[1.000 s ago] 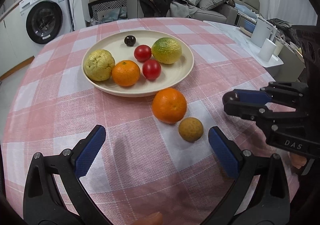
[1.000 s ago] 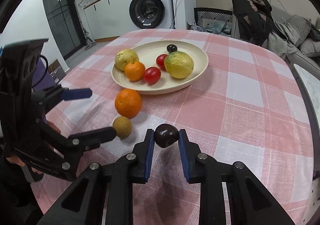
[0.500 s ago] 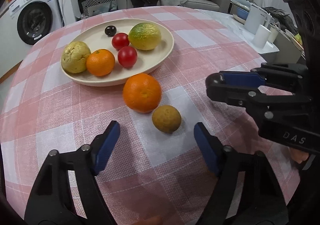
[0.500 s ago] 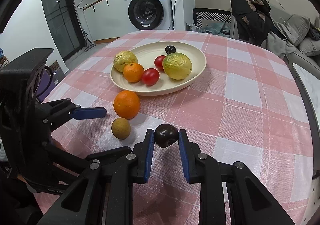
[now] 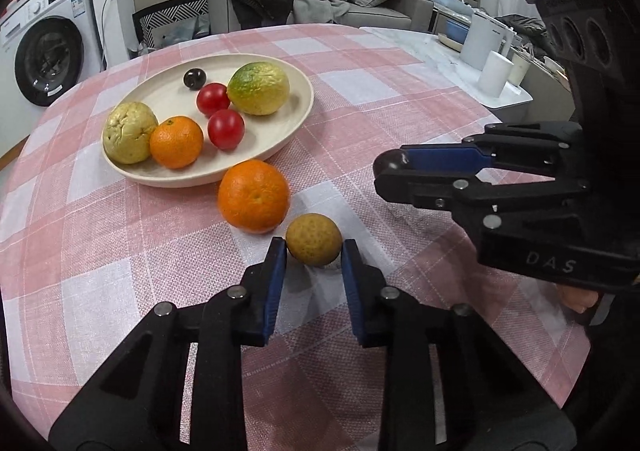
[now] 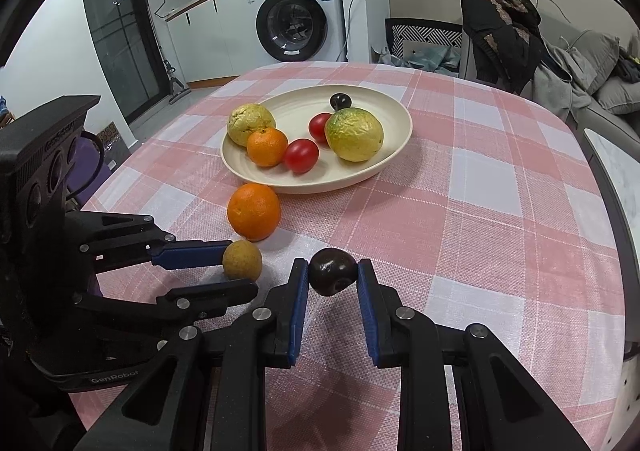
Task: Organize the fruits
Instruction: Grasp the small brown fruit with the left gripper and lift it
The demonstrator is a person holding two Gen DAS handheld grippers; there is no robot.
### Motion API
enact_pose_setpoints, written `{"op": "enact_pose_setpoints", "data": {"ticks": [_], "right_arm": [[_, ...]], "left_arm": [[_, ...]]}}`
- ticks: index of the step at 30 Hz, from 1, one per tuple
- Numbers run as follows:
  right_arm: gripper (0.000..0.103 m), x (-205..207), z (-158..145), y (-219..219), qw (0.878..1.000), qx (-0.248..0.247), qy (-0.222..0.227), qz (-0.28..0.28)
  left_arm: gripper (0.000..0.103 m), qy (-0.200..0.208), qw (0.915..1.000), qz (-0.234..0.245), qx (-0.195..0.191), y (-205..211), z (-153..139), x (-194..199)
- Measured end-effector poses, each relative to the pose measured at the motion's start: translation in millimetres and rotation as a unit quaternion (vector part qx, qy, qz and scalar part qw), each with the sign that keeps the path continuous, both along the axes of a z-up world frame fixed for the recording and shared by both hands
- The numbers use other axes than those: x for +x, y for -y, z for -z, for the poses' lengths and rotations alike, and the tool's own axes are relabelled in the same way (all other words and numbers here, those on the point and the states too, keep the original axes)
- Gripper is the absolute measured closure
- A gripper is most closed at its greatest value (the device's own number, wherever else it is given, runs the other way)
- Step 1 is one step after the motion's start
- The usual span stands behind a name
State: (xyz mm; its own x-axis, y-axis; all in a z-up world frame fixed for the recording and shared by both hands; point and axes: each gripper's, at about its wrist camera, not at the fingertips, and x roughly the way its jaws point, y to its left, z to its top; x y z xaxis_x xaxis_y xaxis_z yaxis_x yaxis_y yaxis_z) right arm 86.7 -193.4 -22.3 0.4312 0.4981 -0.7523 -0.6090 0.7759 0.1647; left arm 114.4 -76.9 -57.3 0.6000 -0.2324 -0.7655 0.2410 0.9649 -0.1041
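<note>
A cream plate (image 5: pixel 298 113) (image 6: pixel 394 155) holds a green-yellow citrus, two tomatoes, a small orange, a pale yellow fruit and a dark plum. On the checked cloth in front of it lie a large orange (image 5: pixel 254 195) (image 6: pixel 253 211) and a small brown fruit (image 5: pixel 314 239) (image 6: pixel 242 259). My left gripper (image 5: pixel 314 255) (image 6: pixel 236 265) is shut on the small brown fruit, which rests on the table. My right gripper (image 6: pixel 333 271) (image 5: pixel 386 171) is shut on a dark plum (image 6: pixel 333 271) and holds it just above the cloth.
The round table's far edge (image 5: pixel 320 27) borders a sofa with clothes. A white side table (image 5: pixel 492 79) with a kettle and cups stands to the right. A washing machine (image 6: pixel 296 25) stands behind on the left.
My left gripper moved forward around the small brown fruit and closed on it. My right gripper kept holding the dark plum in about the same place.
</note>
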Motion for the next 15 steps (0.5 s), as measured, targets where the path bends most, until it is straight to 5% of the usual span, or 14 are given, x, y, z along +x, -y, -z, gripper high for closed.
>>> {"op": "enact_pose_setpoints", "data": {"ticks": [15], "right_arm": [[0.078,-1,-8,4,1.000,0.017,0.013,0.005]], "left_arm": [[0.078,0.038,0.9990,-0.015,-0.018,-21,-24,-6]]}}
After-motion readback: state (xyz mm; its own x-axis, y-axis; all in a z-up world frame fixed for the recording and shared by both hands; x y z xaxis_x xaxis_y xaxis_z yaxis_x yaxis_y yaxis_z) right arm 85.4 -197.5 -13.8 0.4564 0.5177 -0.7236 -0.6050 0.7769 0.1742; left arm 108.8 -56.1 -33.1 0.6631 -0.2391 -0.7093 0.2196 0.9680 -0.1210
